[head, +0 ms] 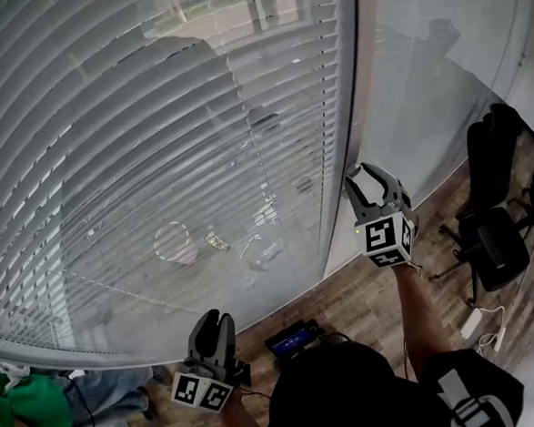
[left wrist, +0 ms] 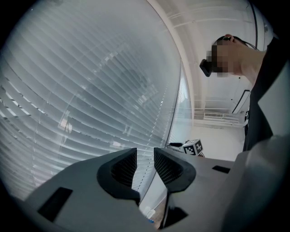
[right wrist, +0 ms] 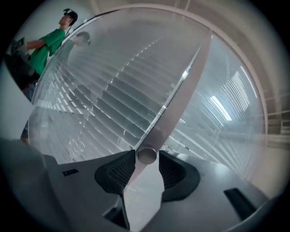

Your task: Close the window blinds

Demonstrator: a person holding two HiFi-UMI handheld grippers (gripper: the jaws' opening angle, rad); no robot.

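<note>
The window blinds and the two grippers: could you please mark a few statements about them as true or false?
1. The blinds are lowered. True.
2. The left gripper clamps a slat. False: its jaws stand apart with nothing between them.
3. The end of the wand sits between the jaws of the right gripper. True.
4. The person in green shows at the right of the right gripper view. False: at its upper left.

I count two grippers, my left gripper (head: 215, 323) and my right gripper (head: 371, 178), plus one rod (right wrist: 146, 155). There are two blinds, the wide blind (head: 135, 153) and the narrow blind (right wrist: 222, 108), and one window post (head: 356, 110). I also see one chair (head: 499, 251) and one person in green (right wrist: 47, 43).
</note>
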